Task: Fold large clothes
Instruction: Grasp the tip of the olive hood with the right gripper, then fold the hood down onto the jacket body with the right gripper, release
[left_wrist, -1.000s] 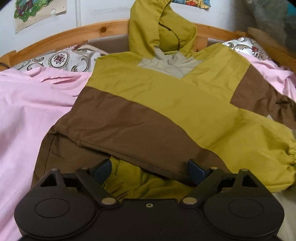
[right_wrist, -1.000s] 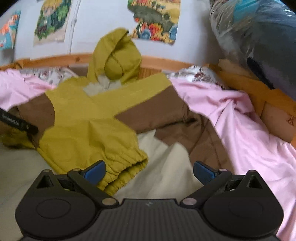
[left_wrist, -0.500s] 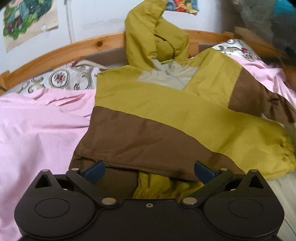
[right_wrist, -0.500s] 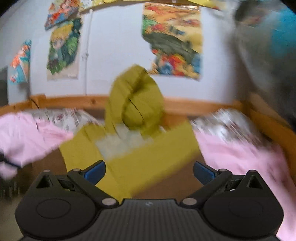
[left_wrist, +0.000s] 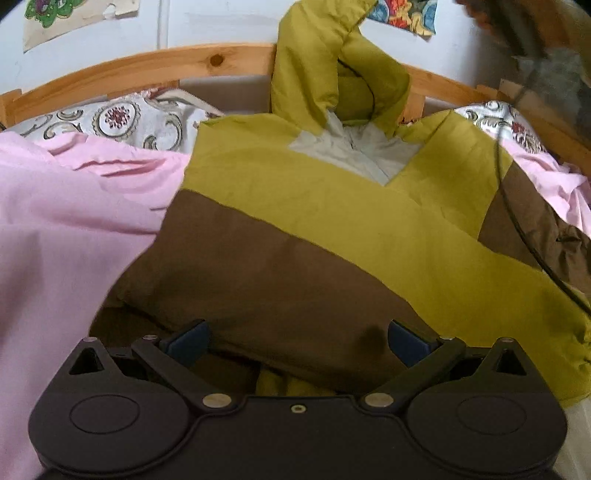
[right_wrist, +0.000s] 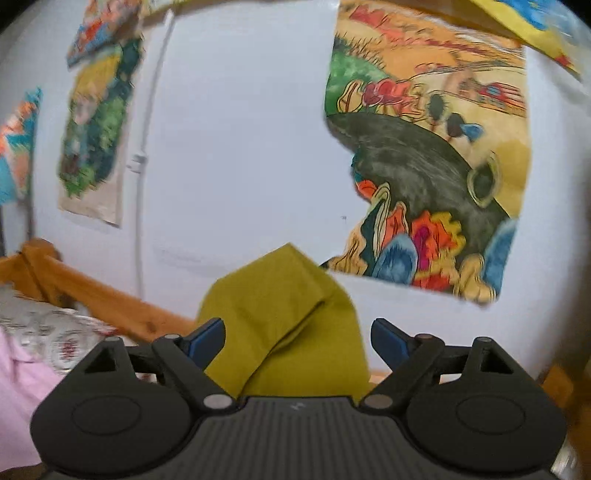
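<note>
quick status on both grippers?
Left gripper: open, over the jacket's brown hem.
Right gripper: open, jaws just closing slightly, jacket hood between them, ungripped.

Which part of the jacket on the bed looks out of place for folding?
The hood: it stands upright against the headboard instead of lying flat with the rest of the jacket, whose sleeve is already folded across the front.
</note>
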